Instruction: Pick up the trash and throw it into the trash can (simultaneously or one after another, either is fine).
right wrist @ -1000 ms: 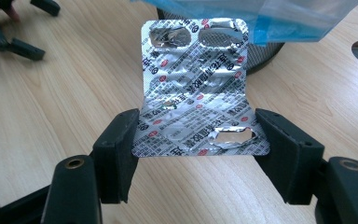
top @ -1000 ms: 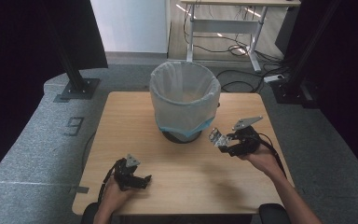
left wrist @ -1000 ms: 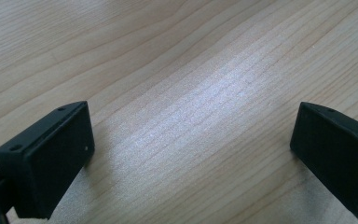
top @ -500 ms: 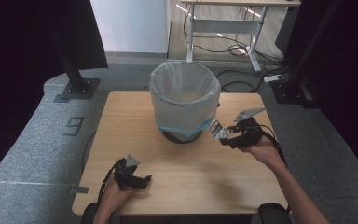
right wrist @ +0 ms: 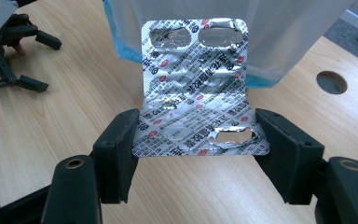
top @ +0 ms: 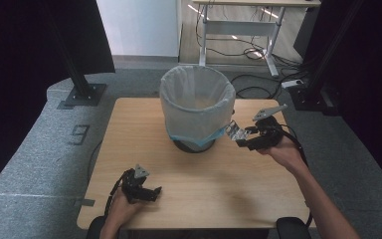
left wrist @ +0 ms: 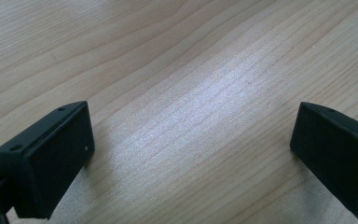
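The right gripper (top: 239, 135) is clamping an emptied blister pack (right wrist: 196, 88) by its side edges, just beside the lined waste bin (top: 197, 107), whose mouth is lying up and leftward; the left gripper (top: 155, 191) is resting on the table (top: 219, 184), jaws apart, well away

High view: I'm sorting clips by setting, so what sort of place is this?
Probably a lab or office recording setup, not a home: black curtains flank a lone wooden table, stand bases sit on grey carpet, and a cabled desk stands behind.
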`<state>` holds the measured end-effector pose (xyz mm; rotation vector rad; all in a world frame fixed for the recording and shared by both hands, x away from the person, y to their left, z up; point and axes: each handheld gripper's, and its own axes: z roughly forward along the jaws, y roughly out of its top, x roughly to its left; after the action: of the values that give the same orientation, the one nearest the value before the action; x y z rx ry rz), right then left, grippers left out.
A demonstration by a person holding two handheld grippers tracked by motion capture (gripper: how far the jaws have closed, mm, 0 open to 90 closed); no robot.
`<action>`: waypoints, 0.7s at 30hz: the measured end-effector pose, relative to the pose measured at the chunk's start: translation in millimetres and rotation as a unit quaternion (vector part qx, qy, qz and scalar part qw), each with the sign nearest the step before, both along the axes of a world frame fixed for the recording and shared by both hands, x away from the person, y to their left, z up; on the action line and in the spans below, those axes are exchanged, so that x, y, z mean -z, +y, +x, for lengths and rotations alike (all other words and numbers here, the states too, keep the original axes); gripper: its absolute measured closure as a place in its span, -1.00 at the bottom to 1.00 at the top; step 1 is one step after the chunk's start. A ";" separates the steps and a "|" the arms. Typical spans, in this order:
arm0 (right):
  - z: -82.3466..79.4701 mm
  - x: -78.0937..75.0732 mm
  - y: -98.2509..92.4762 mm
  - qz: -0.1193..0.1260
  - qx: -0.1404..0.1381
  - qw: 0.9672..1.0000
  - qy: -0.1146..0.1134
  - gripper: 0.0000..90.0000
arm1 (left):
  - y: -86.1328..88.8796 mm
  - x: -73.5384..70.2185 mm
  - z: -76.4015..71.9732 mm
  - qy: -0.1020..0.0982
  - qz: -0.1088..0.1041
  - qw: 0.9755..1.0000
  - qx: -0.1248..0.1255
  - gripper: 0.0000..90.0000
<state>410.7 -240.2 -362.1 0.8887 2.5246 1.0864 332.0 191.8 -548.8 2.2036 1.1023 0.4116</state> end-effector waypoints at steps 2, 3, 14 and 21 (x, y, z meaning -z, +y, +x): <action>1.2 -3.7 0.1 0.001 0.000 1.000 0.000 -0.26 | 0.0 0.0 0.0 0.000 0.000 1.000 0.000 -1.00; 1.8 -5.5 0.3 0.001 0.000 1.000 0.000 -0.26 | 0.0 0.0 0.0 0.000 0.000 1.000 0.000 -1.00; 8.1 -24.2 3.0 0.000 -0.001 1.000 -0.002 -0.26 | -0.1 0.1 0.0 0.000 0.000 1.000 0.000 -1.00; 12.5 -34.3 0.9 0.008 0.000 1.000 0.000 -0.26 | 0.0 0.1 0.0 0.000 0.000 1.000 0.000 -1.00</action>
<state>423.2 -239.3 -327.8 0.8937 2.5197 1.1066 332.0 191.8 -548.9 2.2026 1.1022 0.4121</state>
